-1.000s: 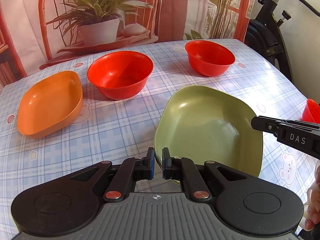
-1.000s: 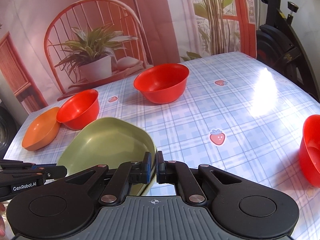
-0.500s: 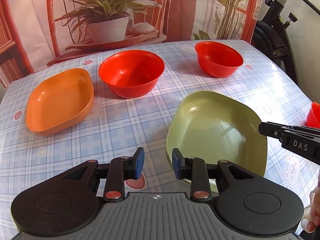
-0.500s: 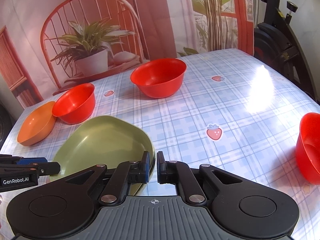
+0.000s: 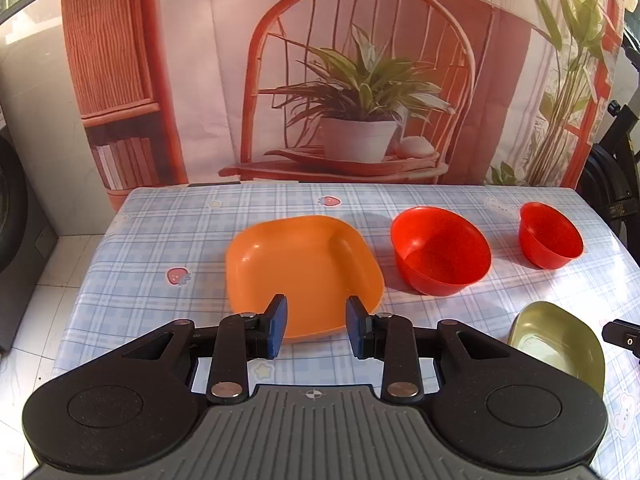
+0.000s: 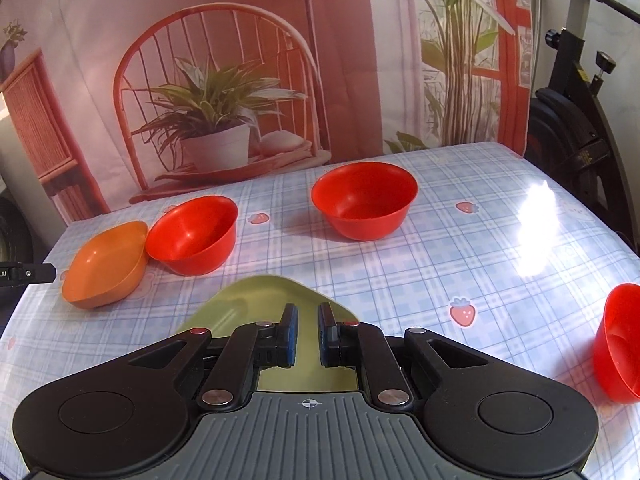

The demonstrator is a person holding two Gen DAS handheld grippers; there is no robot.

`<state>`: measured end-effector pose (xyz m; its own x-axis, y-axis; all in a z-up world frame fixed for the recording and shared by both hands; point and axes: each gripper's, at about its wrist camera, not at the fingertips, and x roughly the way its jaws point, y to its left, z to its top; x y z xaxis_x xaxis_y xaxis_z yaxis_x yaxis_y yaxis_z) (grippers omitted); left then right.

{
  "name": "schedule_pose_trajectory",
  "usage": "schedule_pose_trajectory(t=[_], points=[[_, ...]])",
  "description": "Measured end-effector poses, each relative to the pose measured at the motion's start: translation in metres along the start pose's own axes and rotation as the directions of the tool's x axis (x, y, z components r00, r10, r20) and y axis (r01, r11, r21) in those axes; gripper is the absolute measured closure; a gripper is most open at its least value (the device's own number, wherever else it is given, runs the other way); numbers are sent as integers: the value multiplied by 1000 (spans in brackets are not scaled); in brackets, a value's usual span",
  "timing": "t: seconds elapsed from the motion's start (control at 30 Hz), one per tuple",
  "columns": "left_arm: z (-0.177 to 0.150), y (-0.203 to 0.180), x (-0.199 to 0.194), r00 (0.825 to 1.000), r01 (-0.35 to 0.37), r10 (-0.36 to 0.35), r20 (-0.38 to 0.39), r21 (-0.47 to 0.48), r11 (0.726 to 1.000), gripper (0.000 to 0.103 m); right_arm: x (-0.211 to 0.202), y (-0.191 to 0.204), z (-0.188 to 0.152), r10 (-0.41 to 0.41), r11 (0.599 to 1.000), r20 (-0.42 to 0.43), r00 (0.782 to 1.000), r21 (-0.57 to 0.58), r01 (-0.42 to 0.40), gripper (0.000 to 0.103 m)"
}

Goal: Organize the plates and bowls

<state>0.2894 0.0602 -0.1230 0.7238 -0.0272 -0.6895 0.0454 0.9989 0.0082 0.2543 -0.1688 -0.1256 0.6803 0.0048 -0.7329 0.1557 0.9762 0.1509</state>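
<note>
My left gripper [image 5: 316,320] is open with nothing between its pads, hanging just above the near edge of the orange plate [image 5: 300,272]. To that plate's right stand two red bowls [image 5: 440,256] [image 5: 550,236]. The green plate [image 5: 556,340] lies flat at the lower right. In the right wrist view my right gripper [image 6: 308,332] hovers over the green plate [image 6: 264,292], its jaws a narrow gap apart and pressing on nothing. Beyond it are the orange plate [image 6: 104,268], two red bowls [image 6: 192,236] [image 6: 364,204] and a third red bowl [image 6: 620,344] at the right edge.
The table [image 5: 160,240] wears a blue checked cloth and ends at a printed backdrop. An exercise bike [image 6: 576,120] stands off the right side, and a dark appliance [image 5: 12,216] on the floor to the left.
My left gripper let go of the green plate's rim, opened and swung left to face the orange plate. My right gripper rose slightly and its jaws parted a little off the green plate.
</note>
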Motion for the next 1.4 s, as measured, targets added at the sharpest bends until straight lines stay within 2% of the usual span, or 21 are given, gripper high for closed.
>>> schedule_pose_trajectory(t=[0.1, 0.23, 0.33, 0.43, 0.6, 0.73, 0.83, 0.93, 1.03, 1.3, 1.4], points=[[8, 33, -3, 999, -48, 49, 16, -42, 998, 70, 1, 25, 8, 66, 997, -1, 998, -42, -66, 92], [20, 59, -4, 992, -115, 117, 42, -38, 993, 70, 11, 62, 16, 123, 988, -17, 992, -95, -124, 92], [31, 72, 1, 990, -127, 129, 64, -38, 991, 70, 23, 87, 21, 163, 980, -26, 986, -112, -164, 92], [37, 76, 18, 992, -100, 105, 68, -70, 993, 70, 36, 113, 19, 203, 968, -26, 979, -144, -205, 92], [32, 67, 56, 999, -44, 46, 25, -90, 995, 70, 64, 145, 20, 211, 964, -42, 977, -159, -215, 91], [24, 68, 81, 999, -39, 38, -8, -127, 991, 70, 89, 161, 26, 201, 963, -39, 979, -176, -204, 90], [15, 67, 91, 999, -32, 28, -31, -145, 989, 70, 109, 166, 29, 206, 965, -53, 977, -152, -212, 86], [7, 67, 98, 999, -33, 27, -46, -141, 989, 70, 128, 170, 31, 182, 973, -70, 981, -134, -190, 85], [3, 69, 106, 998, -6, -3, -63, -150, 989, 70, 145, 172, 32, 162, 978, -101, 982, -114, -173, 85], [-1, 68, 114, 995, 21, -36, -94, -157, 987, 70, 162, 181, 25, 145, 976, -154, 977, -142, -168, 87], [-3, 67, 114, 993, 40, -56, -102, -153, 987, 78, 163, 185, 24, 147, 970, -167, 975, -168, -175, 89]])
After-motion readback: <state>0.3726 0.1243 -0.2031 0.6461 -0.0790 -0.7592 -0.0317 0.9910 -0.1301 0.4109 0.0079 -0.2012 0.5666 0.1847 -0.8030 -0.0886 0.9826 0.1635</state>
